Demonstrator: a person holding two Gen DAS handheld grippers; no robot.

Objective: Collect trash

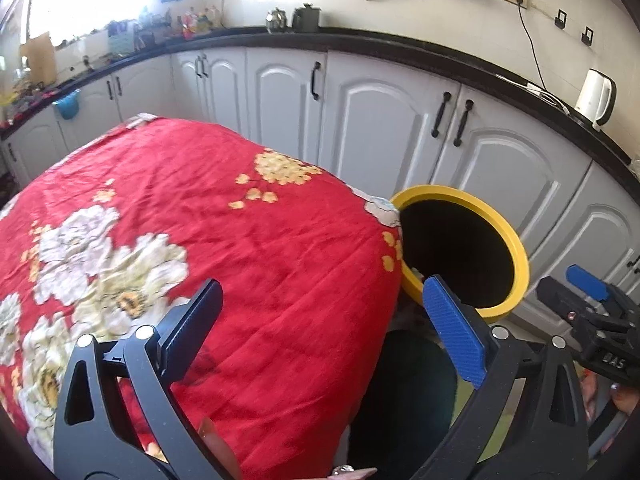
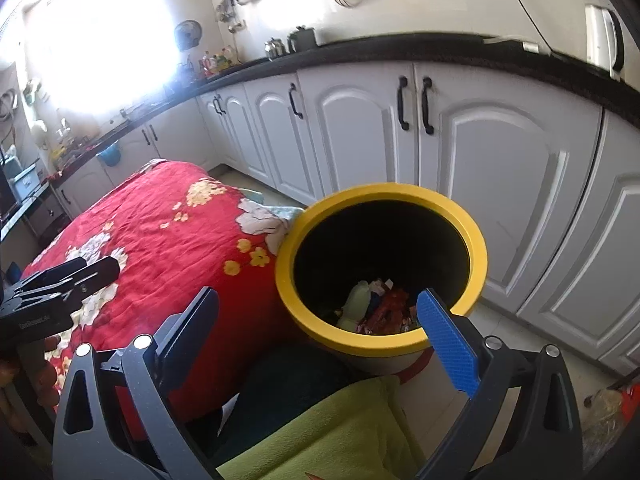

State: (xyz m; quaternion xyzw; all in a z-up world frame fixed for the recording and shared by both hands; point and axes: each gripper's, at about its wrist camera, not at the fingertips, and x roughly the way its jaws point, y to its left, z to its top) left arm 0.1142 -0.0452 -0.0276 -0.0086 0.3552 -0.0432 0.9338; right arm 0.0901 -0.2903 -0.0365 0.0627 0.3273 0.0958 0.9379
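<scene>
A round bin with a yellow rim (image 2: pixel 478 248) (image 1: pixel 520 256) stands on the floor beside the table. Inside it lies a heap of trash (image 2: pixel 380 306): a pale green piece and red and white wrappers. My right gripper (image 2: pixel 320 334) hangs open over the bin's near rim, nothing between its fingers. My left gripper (image 1: pixel 324 324) is open too, above the table's right edge, with nothing in it. The table wears a red flowered cloth (image 1: pixel 224 240) (image 2: pixel 168 232) with no loose trash on it. Each gripper shows at the edge of the other view: the right one (image 1: pixel 588 304), the left one (image 2: pixel 60 280).
White cabinet doors (image 1: pixel 372 120) under a black counter (image 1: pixel 400 42) run close behind the bin. A white kettle (image 1: pixel 596 98) stands on the counter at right. A green cloth (image 2: pixel 328 432) and a dark cushion (image 2: pixel 288 384) lie below my right gripper. A bag (image 2: pixel 608 408) lies on the floor at right.
</scene>
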